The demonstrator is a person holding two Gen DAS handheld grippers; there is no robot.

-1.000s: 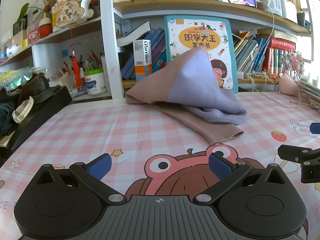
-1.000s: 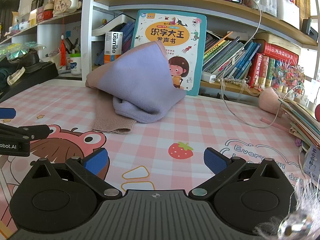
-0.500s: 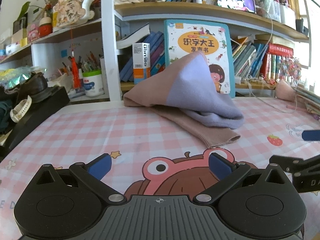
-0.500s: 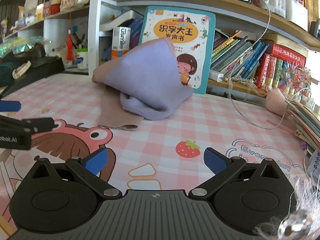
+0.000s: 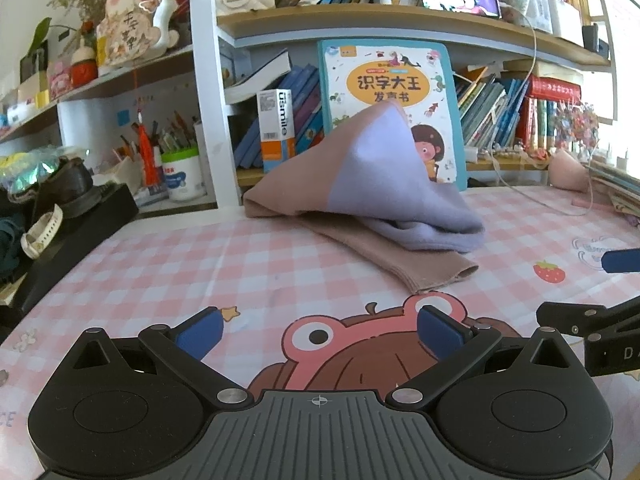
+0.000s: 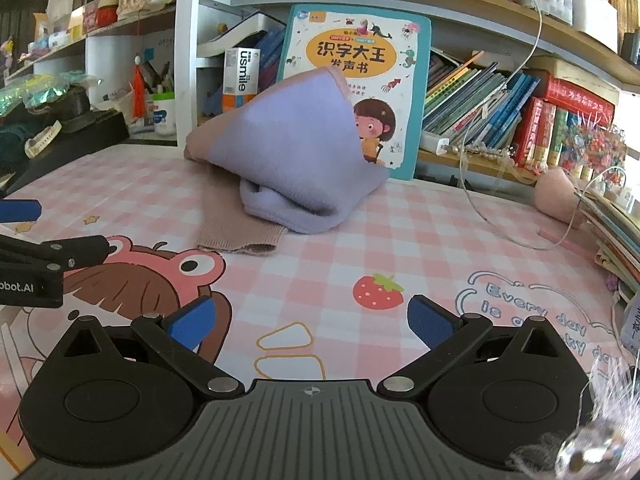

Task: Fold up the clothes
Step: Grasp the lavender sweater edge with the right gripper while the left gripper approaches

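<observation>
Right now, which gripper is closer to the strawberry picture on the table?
Right. The right gripper sits just short of the strawberry, which lies straight ahead between its open fingers. The left gripper faces the frog picture, with the strawberry off to its right.

Garment [image 5: 372,196] on table [image 5: 200,264], before book [image 5: 384,76].

1. The children's book [image 5: 390,92] leaning on the bookshelf carries "识字大王" in dark characters on an orange oval, with "发声书" beneath it, partly covered by the garment.
2. Left of that book, a white and orange box [image 5: 277,128] reads "usmile" printed vertically.
3. On the desk mat [image 6: 532,312], right of the strawberry, outlined letters read "Every day", with a second line beginning "is".
4. The left claw [image 6: 30,276] body shows white lettering "obot.AI", cut off at the frame edge.
</observation>
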